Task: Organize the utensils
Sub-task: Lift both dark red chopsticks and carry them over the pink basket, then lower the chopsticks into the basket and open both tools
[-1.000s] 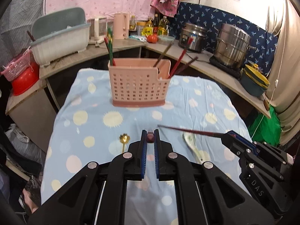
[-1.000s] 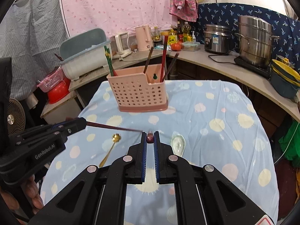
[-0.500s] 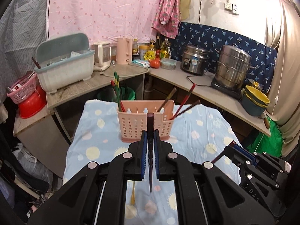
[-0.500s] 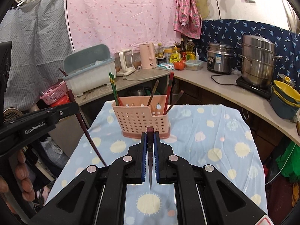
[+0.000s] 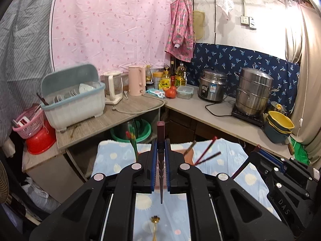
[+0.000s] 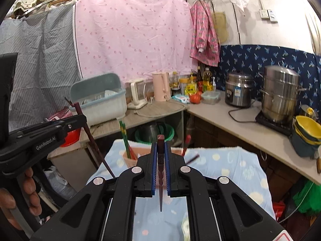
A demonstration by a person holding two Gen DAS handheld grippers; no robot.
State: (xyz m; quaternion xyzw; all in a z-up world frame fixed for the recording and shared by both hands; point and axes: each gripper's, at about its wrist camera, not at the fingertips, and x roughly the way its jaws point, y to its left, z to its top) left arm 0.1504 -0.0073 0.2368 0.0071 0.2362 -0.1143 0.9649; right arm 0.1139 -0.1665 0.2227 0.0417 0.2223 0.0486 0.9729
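My left gripper (image 5: 160, 152) is shut on a dark red chopstick (image 5: 161, 132) that stands upright between the pads, tip down above the blue spotted tablecloth (image 5: 112, 160). The right gripper (image 6: 160, 154) is shut on a matching chopstick (image 6: 160, 140), also upright. Each gripper shows in the other's view: the right gripper (image 5: 260, 152) at the right, the left gripper (image 6: 78, 120) at the left with its chopstick (image 6: 94, 146) slanting down. The pink utensil basket (image 6: 130, 158) with green and red chopsticks sits beyond, mostly hidden by the fingers. A gold spoon (image 5: 154, 227) lies on the cloth below.
A white spoon (image 6: 185, 227) lies on the cloth. An L-shaped counter (image 5: 128, 112) behind the table carries a dish rack (image 5: 74, 100), kettles, bottles, a rice cooker (image 5: 212, 88) and a steamer pot (image 5: 254, 94). A hand (image 6: 30, 190) grips the left tool's handle.
Both grippers have risen above the table. Their chopsticks swung from lying level to hanging upright. The basket has dropped low in both views, behind the fingers.
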